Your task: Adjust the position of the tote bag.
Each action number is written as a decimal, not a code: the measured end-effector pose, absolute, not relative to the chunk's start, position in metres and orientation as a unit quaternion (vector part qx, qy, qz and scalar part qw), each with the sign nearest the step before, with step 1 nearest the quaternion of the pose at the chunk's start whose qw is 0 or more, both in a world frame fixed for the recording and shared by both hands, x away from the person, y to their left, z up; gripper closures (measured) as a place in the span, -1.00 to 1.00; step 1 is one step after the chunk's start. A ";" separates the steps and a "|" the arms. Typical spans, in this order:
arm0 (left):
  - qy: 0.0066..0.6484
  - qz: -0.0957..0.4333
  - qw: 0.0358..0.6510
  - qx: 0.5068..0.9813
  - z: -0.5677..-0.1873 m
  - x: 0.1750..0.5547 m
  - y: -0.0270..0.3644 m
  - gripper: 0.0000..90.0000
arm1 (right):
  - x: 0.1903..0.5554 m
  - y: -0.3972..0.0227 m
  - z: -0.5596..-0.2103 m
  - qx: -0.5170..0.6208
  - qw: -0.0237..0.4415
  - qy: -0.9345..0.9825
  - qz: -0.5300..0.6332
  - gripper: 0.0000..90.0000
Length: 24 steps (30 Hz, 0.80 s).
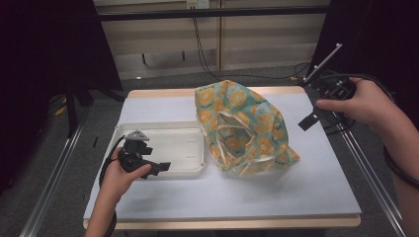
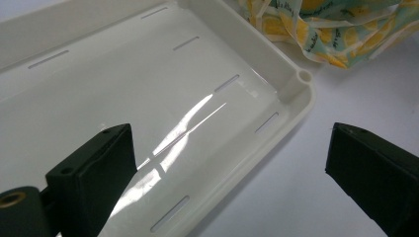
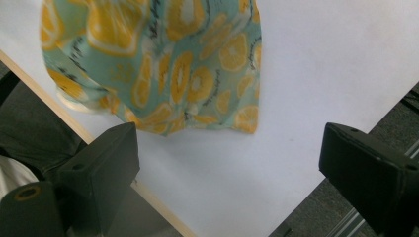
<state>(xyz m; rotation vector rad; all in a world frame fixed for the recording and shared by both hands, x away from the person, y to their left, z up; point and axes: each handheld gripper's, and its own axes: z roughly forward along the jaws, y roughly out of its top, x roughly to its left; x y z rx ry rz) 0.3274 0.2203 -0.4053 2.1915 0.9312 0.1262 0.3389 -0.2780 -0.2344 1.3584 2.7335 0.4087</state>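
Fabric is the matter in hand: a teal cloth bag printed with orange citrus slices (image 1: 244,129) sits crumpled near the middle of the white-topped table (image 1: 296,192), its cream-edged mouth gaping toward the near side. It lies between the two tools, and that is the relation the coming move turns on. The right gripper (image 1: 310,120) hovers over the table's far right edge, with the bag to its left and a strip of bare table between them. In the right gripper view its jaws stand wide apart with nothing between them, and the bag (image 3: 163,64) fills the upper left ahead of them. The left gripper (image 1: 160,167) hangs over the near right part of a shallow white plastic tray with slotted floor (image 1: 190,129), which lies just left of the bag. Its jaws are also spread wide and empty, straddling the tray's corner (image 2: 301,79) in the left gripper view, with the bag's hem (image 2: 326,29) beyond. The left tool looks the nearer to the bag's open mouth, the right one to its closed back side. The heap has no clear long axis; it slumps, taller at the far end, and looks soft and likely to fold when pinched.
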 end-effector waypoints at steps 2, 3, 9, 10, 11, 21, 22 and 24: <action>0.362 0.048 0.370 0.854 -0.405 0.328 0.220 -0.89 | 0.343 -0.273 -0.228 0.438 0.033 0.888 0.134 -0.82; 0.362 0.048 0.370 0.854 -0.405 0.328 0.221 -0.89 | 0.343 -0.273 -0.228 0.438 0.033 0.888 0.134 -0.82; 0.364 0.048 0.369 0.854 -0.407 0.328 0.220 -0.89 | 0.356 -0.261 -0.214 0.434 0.030 0.889 0.146 -0.81; 0.364 0.048 0.369 0.854 -0.407 0.328 0.220 -0.89 | 0.356 -0.261 -0.214 0.434 0.030 0.889 0.146 -0.81; 0.365 0.048 0.369 0.853 -0.407 0.328 0.220 -0.89 | 0.358 -0.260 -0.212 0.434 0.033 0.889 0.145 -0.81; 0.364 0.044 0.370 0.854 -0.406 0.328 0.219 -0.89 | 0.376 -0.239 -0.201 0.432 0.030 0.890 0.146 -0.81; 0.364 0.043 0.370 0.853 -0.406 0.328 0.219 -0.89 | 0.378 -0.236 -0.199 0.431 0.029 0.890 0.144 -0.81; 0.365 0.047 0.369 0.853 -0.407 0.328 0.219 -0.89 | 0.381 -0.231 -0.197 0.433 0.034 0.889 0.148 -0.82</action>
